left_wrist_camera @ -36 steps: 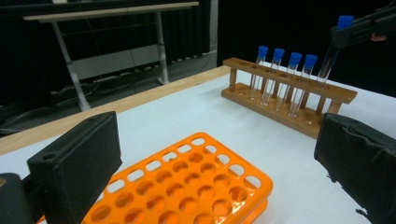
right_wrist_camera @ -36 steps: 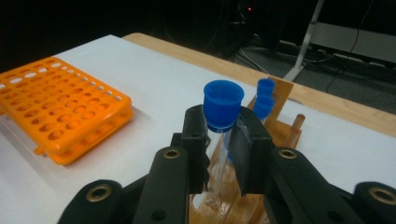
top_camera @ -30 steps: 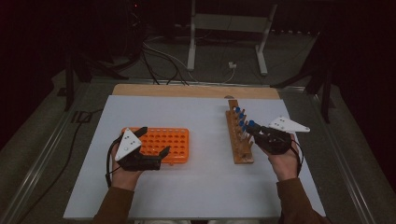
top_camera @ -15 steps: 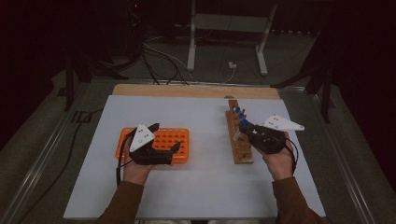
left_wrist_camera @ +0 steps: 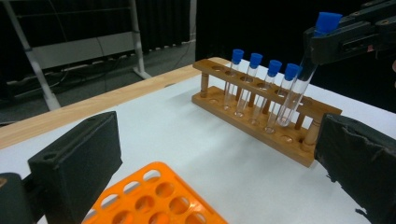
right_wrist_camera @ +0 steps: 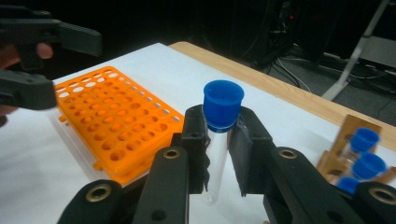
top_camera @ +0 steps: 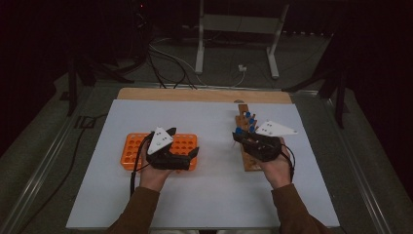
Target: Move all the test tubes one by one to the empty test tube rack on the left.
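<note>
Both hands have drifted toward the middle of the table since a second ago: the left gripper (top_camera: 194, 155) has slid from the near-left corner of the orange rack (top_camera: 182, 143) across to its right end, and the right gripper (top_camera: 237, 140) has come in from the right side of the wooden rack (top_camera: 249, 163) to sit over it. The right gripper's jaws are clamped on a clear test tube (right_wrist_camera: 215, 158) just below its blue cap, holding it upright with its lower end hanging free. In the left gripper view the tube (left_wrist_camera: 295, 97) leans slightly, its base near the near end of the wooden rack (left_wrist_camera: 261, 128), just beside the row of four blue-capped tubes (left_wrist_camera: 252, 86) standing in that rack. The left gripper's jaws stand wide apart with nothing between them, poised above the orange rack (left_wrist_camera: 154, 198). The two racks sit well apart on the white table (top_camera: 214, 195), the wooden one running away from the person.
</note>
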The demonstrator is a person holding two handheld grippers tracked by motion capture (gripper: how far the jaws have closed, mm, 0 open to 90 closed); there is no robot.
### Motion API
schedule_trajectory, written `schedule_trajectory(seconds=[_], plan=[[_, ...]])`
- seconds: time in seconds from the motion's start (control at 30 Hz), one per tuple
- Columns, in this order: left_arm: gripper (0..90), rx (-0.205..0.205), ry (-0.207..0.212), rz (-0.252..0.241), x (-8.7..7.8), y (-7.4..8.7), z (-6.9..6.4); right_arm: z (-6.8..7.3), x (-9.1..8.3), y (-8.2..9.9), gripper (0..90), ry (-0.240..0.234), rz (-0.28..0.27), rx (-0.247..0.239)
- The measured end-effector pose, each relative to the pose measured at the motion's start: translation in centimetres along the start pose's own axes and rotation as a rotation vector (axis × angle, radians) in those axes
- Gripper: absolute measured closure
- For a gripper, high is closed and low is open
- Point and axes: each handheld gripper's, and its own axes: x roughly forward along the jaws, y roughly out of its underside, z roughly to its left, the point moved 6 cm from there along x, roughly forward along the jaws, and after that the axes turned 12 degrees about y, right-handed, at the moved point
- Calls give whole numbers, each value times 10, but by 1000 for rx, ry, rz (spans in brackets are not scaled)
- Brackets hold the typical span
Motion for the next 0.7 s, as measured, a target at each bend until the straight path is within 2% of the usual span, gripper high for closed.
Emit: schedule_trajectory(seconds=[0.37, 0.7], plan=[[15, 18, 31, 18, 19, -1, -8, 16, 11, -3, 768, -32, 9, -6], [16, 29, 48, 34, 28, -2, -13, 23, 16, -3, 768, -52, 13, -6]])
